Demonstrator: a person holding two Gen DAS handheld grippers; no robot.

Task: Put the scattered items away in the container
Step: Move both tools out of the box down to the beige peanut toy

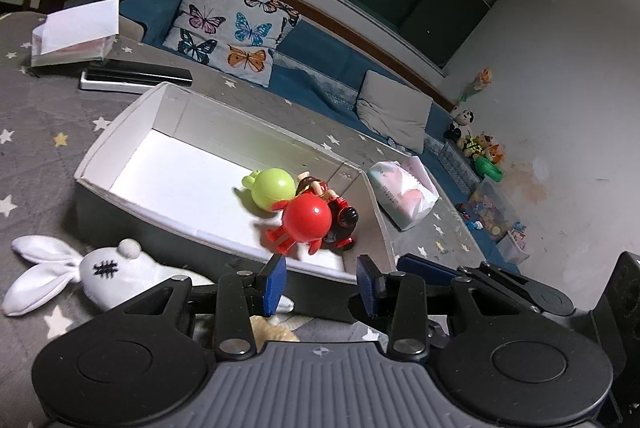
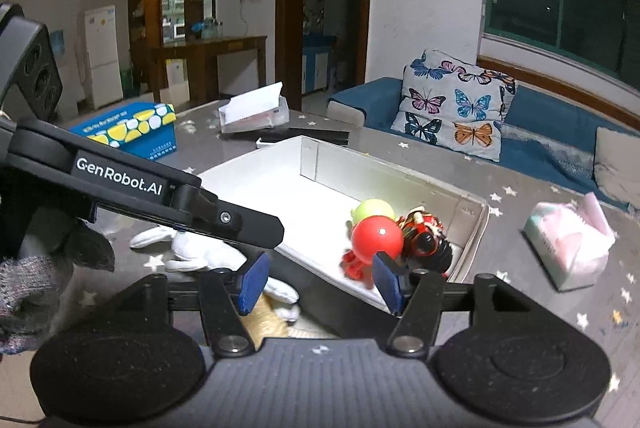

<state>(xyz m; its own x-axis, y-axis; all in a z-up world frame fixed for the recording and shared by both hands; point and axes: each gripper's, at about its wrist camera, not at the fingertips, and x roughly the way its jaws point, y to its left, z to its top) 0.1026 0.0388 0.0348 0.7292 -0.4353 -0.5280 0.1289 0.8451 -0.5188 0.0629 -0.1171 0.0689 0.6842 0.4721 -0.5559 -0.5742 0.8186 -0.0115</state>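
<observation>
A white open box (image 1: pixel 120 164) sits on the grey star-patterned table; it also shows in the right wrist view (image 2: pixel 256 168). Inside it lie a red round-headed toy (image 1: pixel 306 218) (image 2: pixel 376 238), a green round-headed toy (image 1: pixel 274 186) (image 2: pixel 372 210) and a dark red figure (image 1: pixel 340 218) (image 2: pixel 424 240). A white plush rabbit (image 1: pixel 100 272) (image 2: pixel 200 252) lies on the table outside the box's near wall. My left gripper (image 1: pixel 322 280) is open and empty, above the box's near edge. My right gripper (image 2: pixel 320 282) is open and empty, over the same edge. The left gripper's arm (image 2: pixel 160 196) crosses the right wrist view.
A pink and white tissue pack (image 1: pixel 404 194) (image 2: pixel 568 244) lies right of the box. A black and white flat case (image 1: pixel 136 78), a white carton (image 1: pixel 76 32) and a blue and yellow box (image 2: pixel 132 128) stand behind. A tan object (image 1: pixel 276 334) lies under the grippers.
</observation>
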